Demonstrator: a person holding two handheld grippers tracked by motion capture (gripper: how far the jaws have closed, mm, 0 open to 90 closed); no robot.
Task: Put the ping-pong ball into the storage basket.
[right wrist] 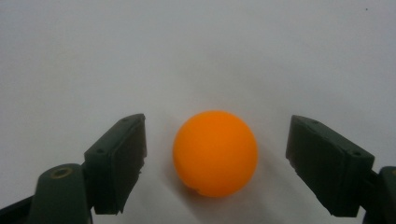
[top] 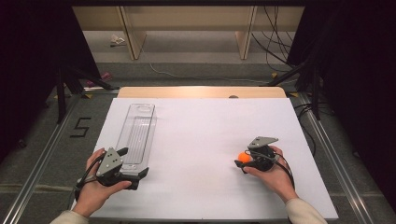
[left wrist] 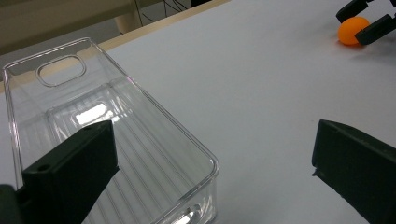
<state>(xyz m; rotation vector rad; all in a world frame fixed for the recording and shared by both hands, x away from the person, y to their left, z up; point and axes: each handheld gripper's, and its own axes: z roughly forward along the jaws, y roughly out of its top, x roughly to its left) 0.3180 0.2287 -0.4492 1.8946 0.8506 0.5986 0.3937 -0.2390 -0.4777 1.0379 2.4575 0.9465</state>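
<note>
An orange ball (top: 243, 157) (right wrist: 215, 153) lies on the white table sheet (top: 201, 135) at the right. My right gripper (top: 243, 158) (right wrist: 217, 123) sits low around it, open, one jaw on each side with a gap between each pad and the ball. At the left lies a long clear plastic tray (top: 135, 108) (left wrist: 154, 100), with nothing in it. My left gripper (top: 134, 162) (left wrist: 213, 128) is open at the tray's near end, one jaw over the tray and the other over the sheet beside it. The left gripper view also catches the ball (left wrist: 353, 30) and the right gripper (left wrist: 364, 18) far off.
The white sheet covers a wooden table whose far edge (top: 201, 91) shows beyond it. Metal rails (top: 327, 149) run along both sides. Dark stands and cables (top: 275, 42) are on the floor behind, with wooden furniture legs at the back.
</note>
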